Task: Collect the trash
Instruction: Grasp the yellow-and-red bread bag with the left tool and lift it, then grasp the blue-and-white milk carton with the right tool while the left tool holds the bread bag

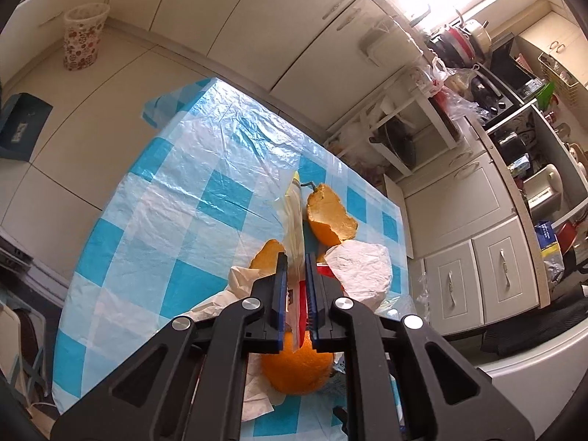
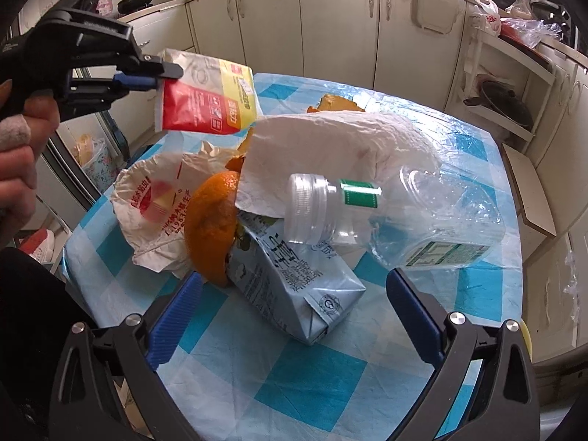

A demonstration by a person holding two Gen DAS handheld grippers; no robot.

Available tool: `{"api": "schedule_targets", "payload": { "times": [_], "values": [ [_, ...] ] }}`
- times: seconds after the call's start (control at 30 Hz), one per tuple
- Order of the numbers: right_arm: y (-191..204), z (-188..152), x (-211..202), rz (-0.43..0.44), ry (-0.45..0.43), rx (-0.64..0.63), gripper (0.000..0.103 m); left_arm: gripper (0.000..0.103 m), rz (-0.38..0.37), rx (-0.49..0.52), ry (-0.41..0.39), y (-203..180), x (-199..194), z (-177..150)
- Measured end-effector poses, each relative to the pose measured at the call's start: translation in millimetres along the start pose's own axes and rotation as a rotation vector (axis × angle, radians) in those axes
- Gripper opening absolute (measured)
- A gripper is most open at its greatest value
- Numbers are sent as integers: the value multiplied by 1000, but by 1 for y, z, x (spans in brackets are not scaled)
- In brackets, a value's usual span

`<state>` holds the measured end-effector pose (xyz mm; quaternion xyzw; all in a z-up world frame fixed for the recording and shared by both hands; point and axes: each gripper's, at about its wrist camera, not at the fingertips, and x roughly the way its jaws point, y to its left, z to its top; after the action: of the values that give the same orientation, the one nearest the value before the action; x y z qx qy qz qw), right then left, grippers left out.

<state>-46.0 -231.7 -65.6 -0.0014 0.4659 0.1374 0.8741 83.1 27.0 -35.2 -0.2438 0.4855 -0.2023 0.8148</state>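
My left gripper point(image 1: 296, 257) is shut on a flat red, yellow and white snack pouch point(image 1: 294, 213), seen edge-on between its blue pads. In the right wrist view the same left gripper point(image 2: 165, 73) holds that pouch point(image 2: 209, 99) in the air above the trash pile. My right gripper point(image 2: 294, 283) stands open just in front of the pile with nothing gripped. The pile holds a pale blue carton point(image 2: 294, 294), a clear plastic bottle point(image 2: 404, 217), orange peel point(image 2: 211, 228), crumpled white paper point(image 2: 330, 139) and a white wrapper with red print point(image 2: 154, 202).
A blue-and-white checked plastic cloth point(image 1: 176, 191) covers the table. More orange peel point(image 1: 327, 217) lies behind the pouch. A patterned waste basket point(image 1: 82, 36) stands on the floor beyond the table's far corner. Cabinets point(image 2: 338, 25) and cluttered shelves point(image 1: 522, 117) ring the table. A person's hand point(image 2: 18, 154) grips the left tool.
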Motion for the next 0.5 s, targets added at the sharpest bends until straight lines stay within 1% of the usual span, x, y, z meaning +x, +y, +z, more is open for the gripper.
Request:
{"api": "schedule_targets", "payload": {
  "times": [0.03,0.1,0.17,0.2,0.23,0.27,0.4,0.47,0.5],
  "values": [
    [1,-1,2,-3,5,-4,95,9,-7,2,1,0,-2,-1],
    [2,-2,7,0,16,-9,91,9,-11,8,-1,0,-6,-2],
    [4,-3,9,9,28,-15,75,9,-10,10,-3,1,-9,-3],
    [3,-3,9,21,32,-16,69,9,-10,7,-3,3,-10,-3],
    [3,-4,8,44,39,-13,54,9,-12,0,-2,4,-11,-3],
    [3,-4,9,75,45,-10,52,9,-12,-5,-1,7,-11,-3],
    [13,-7,7,108,49,-53,52,9,-13,-21,-4,13,-13,-2],
    [19,-8,14,98,66,-69,58,9,-15,-17,-7,12,-14,-2],
    [22,-9,17,92,77,-78,58,9,-15,-13,-7,12,-15,-2]
  ]
}}
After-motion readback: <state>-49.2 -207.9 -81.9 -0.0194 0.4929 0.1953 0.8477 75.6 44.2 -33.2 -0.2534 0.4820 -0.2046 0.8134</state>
